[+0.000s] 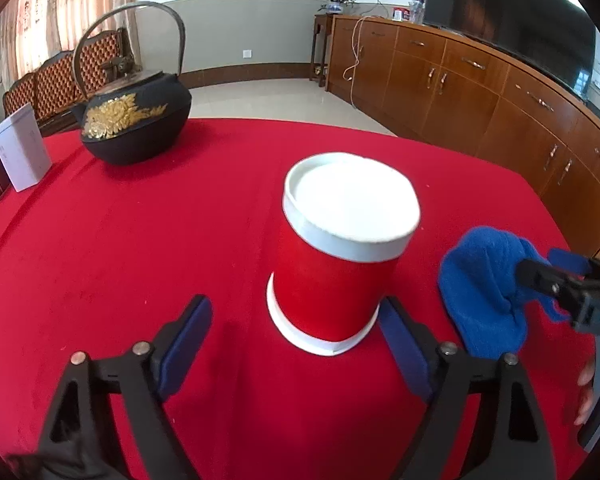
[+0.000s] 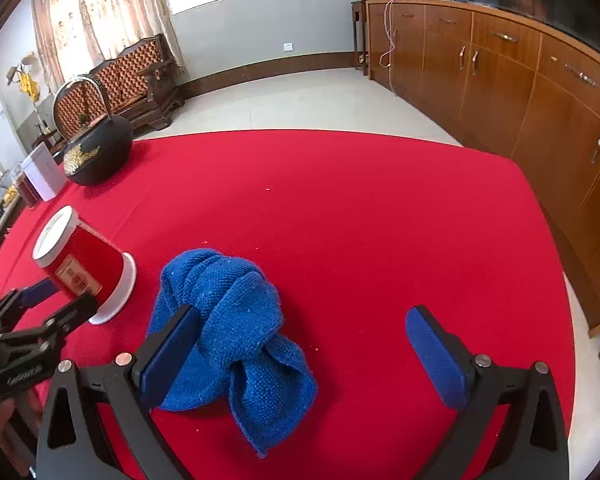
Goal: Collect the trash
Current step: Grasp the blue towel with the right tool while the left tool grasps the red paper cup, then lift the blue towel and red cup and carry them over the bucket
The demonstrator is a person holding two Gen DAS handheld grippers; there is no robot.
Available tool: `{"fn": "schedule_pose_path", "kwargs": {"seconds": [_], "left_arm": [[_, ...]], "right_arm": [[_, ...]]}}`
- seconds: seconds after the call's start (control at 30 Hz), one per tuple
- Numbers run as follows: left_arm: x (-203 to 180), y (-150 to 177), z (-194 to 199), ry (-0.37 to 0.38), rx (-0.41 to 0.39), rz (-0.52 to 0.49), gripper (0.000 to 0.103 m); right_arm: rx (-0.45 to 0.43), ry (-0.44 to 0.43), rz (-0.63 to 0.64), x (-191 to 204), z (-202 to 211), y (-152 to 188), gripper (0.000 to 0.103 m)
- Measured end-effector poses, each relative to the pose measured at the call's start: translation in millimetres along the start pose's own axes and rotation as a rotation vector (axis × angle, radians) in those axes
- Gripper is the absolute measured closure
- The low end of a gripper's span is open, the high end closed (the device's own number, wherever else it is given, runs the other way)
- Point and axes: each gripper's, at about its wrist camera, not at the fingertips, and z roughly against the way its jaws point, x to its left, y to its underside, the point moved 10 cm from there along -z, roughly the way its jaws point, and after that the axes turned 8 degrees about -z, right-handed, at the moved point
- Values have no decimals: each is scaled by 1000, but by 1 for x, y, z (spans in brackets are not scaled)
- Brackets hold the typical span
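**Red canister sits between the left gripper's open fingers, off-centre**

The red cylindrical canister with a white lid and white base rim (image 1: 338,258) stands upright on the table draped in red cloth (image 1: 140,240), its long axis vertical. It lies straight ahead of the left gripper (image 1: 296,344), whose jaws are spread wide and hold nothing. The canister's base is just beside the gripper's right-hand blue pad (image 1: 404,352) and well apart from the other pad, so I judge any closing move would first need a small shift sideways to centre it.

The right gripper (image 2: 304,360) is likewise wide open and empty. The knotted blue knitted cloth (image 2: 236,332) lies on the table by its left finger, which overlaps the cloth's edge (whether touching or merely in front, I cannot tell).

The left wrist view shows the closed white lid from above; only the right wrist view shows a gold-and-red label on the canister's side (image 2: 78,280), and the left gripper reaching its base. Tiny pale crumbs (image 2: 267,189) dot the cloth farther out. A black cast-iron kettle with gold flower decoration (image 1: 134,120) stands well beyond.
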Motion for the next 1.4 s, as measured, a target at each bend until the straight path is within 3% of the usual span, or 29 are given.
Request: {"fn": "schedule_pose_path", "kwargs": {"seconds": [0.1, 0.17, 0.23, 0.27, 0.3, 0.33, 0.47, 0.53, 0.63, 0.73, 1.0, 1.4], "left_arm": [[-1, -7, -1, 22, -16, 7, 17], [-3, -10, -1, 19, -23, -5, 17], [-5, -14, -1, 30, -27, -6, 17], [-6, -17, -3, 33, -28, -6, 17], [-7, -17, -4, 37, -25, -9, 17], [-9, -18, -6, 38, -22, -14, 17], [-12, -16, -14, 48, -3, -8, 23], [-14, -13, -19, 63, 14, 1, 39], [-12, -14, -15, 68, 4, 16, 48], [-13, -11, -12, 73, 0, 8, 55], [-19, -4, 10, 73, -30, -34, 57], [-38, 22, 78, 80, -91, -40, 57]], "right_arm": [[3, -31, 61, 15, -2, 3, 1], [23, -54, 71, 22, -7, 6, 17], [36, -75, 67, 27, -11, 9, 42], [39, -87, 64, 29, -13, 9, 48], [33, -92, 69, 30, -12, 9, 63], [11, -86, 70, 29, -8, 6, 68], [-39, -14, 31, 9, -6, -10, 68], [-20, -2, 7, 1, -12, -10, 65], [15, -24, 0, 1, -19, -4, 62], [3, -36, 3, 0, -16, -1, 74], [-42, -33, 18, 7, 6, 7, 76], [-104, 26, 35, 2, 79, 43, 76]]}}
